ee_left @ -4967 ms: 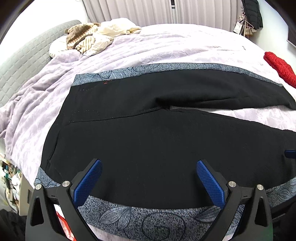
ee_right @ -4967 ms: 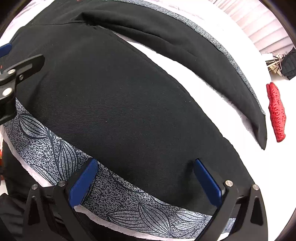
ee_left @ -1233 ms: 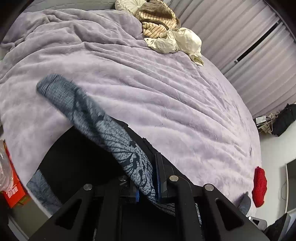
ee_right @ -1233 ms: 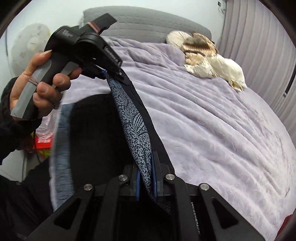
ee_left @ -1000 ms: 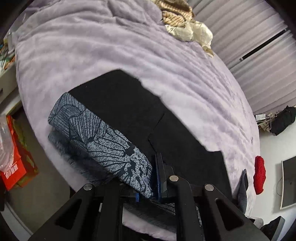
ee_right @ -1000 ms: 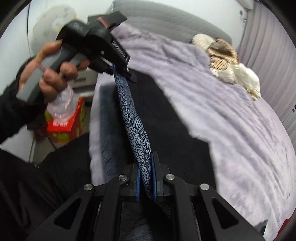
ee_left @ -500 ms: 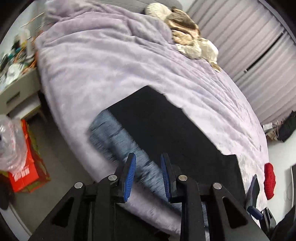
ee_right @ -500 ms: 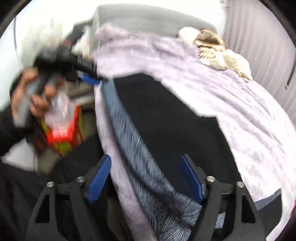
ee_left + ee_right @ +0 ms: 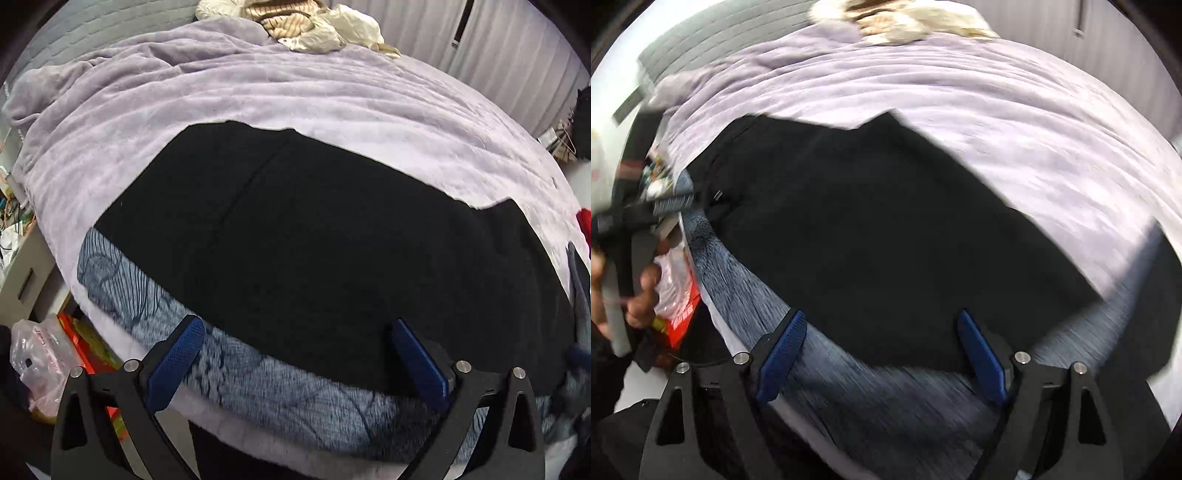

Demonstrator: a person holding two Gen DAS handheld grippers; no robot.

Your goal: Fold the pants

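Note:
The black pants (image 9: pixel 314 236) lie folded lengthwise, one leg over the other, on the lilac bed cover (image 9: pixel 258 85). Their grey leaf-print side band (image 9: pixel 258 376) runs along the near bed edge. My left gripper (image 9: pixel 297 363) is open and empty, hovering just above that band. In the right wrist view the pants (image 9: pixel 879 229) and band (image 9: pixel 879 395) show blurred. My right gripper (image 9: pixel 882 354) is open and empty over the band. The left gripper (image 9: pixel 665 206) and the hand holding it show at the left edge there.
A pile of beige and striped clothes (image 9: pixel 306 22) lies at the head of the bed. A red item (image 9: pixel 584 225) lies at the right edge. A plastic bag and red box (image 9: pixel 55 354) sit on the floor at the left, beside a bedside cabinet (image 9: pixel 22 266).
Both grippers held the pants' patterned band, carried it across and laid one leg over the other. Both have since opened, let go and drawn back toward the near bed edge.

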